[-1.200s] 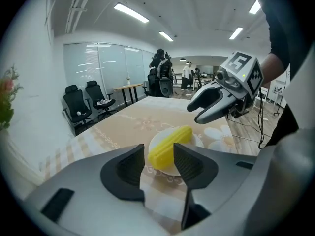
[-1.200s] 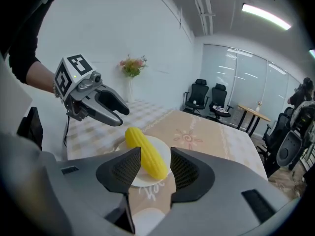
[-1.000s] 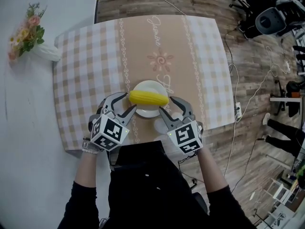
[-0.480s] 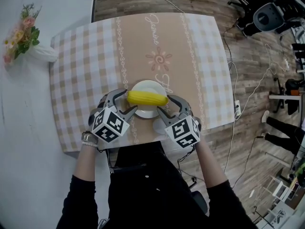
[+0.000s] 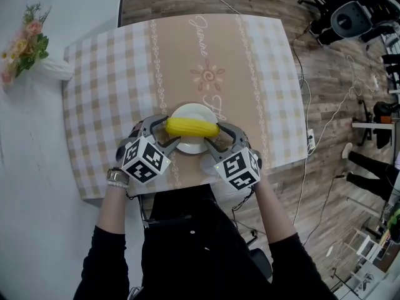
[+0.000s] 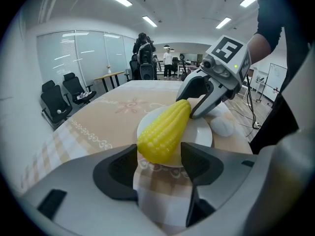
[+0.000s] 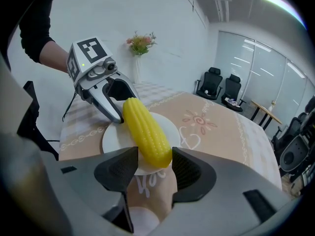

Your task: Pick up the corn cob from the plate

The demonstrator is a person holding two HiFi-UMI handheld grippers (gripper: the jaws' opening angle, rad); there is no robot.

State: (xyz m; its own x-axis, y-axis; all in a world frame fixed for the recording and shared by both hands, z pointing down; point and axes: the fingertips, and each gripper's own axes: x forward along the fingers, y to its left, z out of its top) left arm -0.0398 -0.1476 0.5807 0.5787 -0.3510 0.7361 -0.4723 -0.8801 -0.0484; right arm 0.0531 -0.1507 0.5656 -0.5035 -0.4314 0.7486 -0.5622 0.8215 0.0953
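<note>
Jaws: left gripper (image 5: 170,131) and right gripper (image 5: 213,135) both spread wide, having just been opening, clamping nothing. Corn cob (image 5: 192,127): lying on plate (image 5: 190,146), one end between each pair of jaws.

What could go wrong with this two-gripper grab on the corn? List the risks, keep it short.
Both the left gripper and right gripper have just been opening their jaws, which now stand apart at the ends of the corn cob.
1. Those ends are rounded and tapered; closing jaws might squeeze the cob out sideways.
2. The jaws sit low beside the plate; one could catch its rim and shove or tip it.
</note>
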